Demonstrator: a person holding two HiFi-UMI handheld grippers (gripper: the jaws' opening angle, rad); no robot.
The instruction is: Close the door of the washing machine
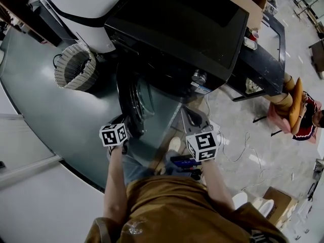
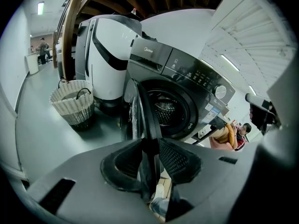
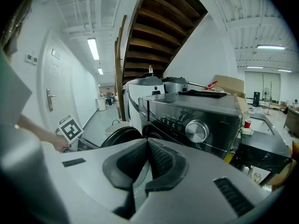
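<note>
The dark front-loading washing machine [image 1: 182, 29] stands ahead with its round door [image 1: 135, 103] swung out towards me. In the left gripper view the door's rim [image 2: 140, 106] runs edge-on down between the jaws, and the left gripper [image 2: 150, 146] is shut on it. The open drum [image 2: 163, 108] shows just right of the door. The left gripper [image 1: 126, 123] sits at the door's near edge. My right gripper [image 1: 194, 116] hovers to the right of the door, in front of the machine [image 3: 196, 120], its pads [image 3: 159, 160] meeting with nothing between them. The door [image 3: 119, 136] shows at its left.
A wicker basket [image 1: 75, 67] stands on the floor left of the machine, beside a white appliance [image 1: 86, 9]. A dark table [image 1: 263, 59] is on the machine's right, with a seated person [image 1: 304, 113] beyond it. Cables and a cardboard box [image 1: 276, 201] lie on the floor at right.
</note>
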